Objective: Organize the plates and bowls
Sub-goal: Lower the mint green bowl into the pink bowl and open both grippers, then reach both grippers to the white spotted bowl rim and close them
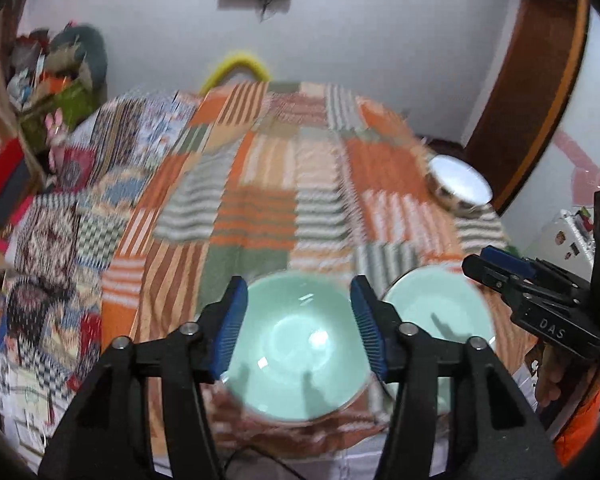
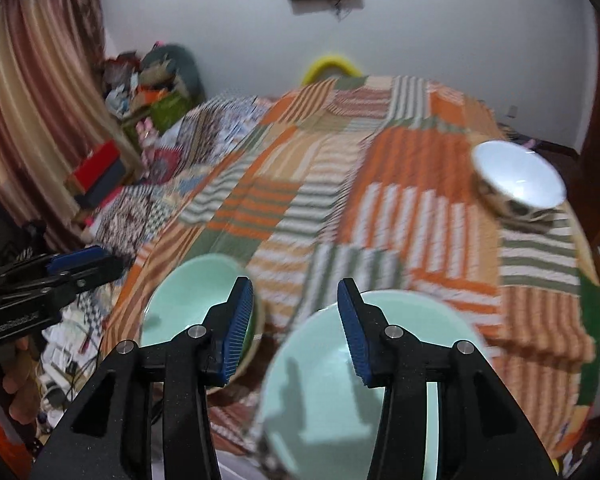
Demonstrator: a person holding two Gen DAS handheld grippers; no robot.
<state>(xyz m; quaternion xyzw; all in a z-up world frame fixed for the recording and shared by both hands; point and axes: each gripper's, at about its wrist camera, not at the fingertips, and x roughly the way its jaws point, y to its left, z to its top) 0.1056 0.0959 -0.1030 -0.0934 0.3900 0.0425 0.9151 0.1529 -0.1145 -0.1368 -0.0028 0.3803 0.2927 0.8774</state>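
Two mint green bowls sit side by side at the near edge of a table under a striped patchwork cloth [image 1: 260, 200]. My left gripper [image 1: 300, 324] hovers open above the left bowl [image 1: 296, 352], whose inside shows between the blue pads. The second mint bowl [image 1: 436, 312] lies just to its right, under my right gripper [image 1: 484, 266]. In the right wrist view my right gripper [image 2: 296, 330] is open over the gap between the left bowl [image 2: 180, 300] and the nearer bowl [image 2: 332, 392], pressing on neither. A white bowl with a patterned outside [image 2: 516, 176] stands far right.
The white bowl [image 1: 458, 182] is near the table's right edge, by a wooden door frame [image 1: 532, 92]. A bed with patterned covers [image 2: 148, 200], a red box [image 2: 100, 160] and piled clutter [image 2: 148, 80] lie to the left. A yellow object [image 1: 240, 64] sits behind the table.
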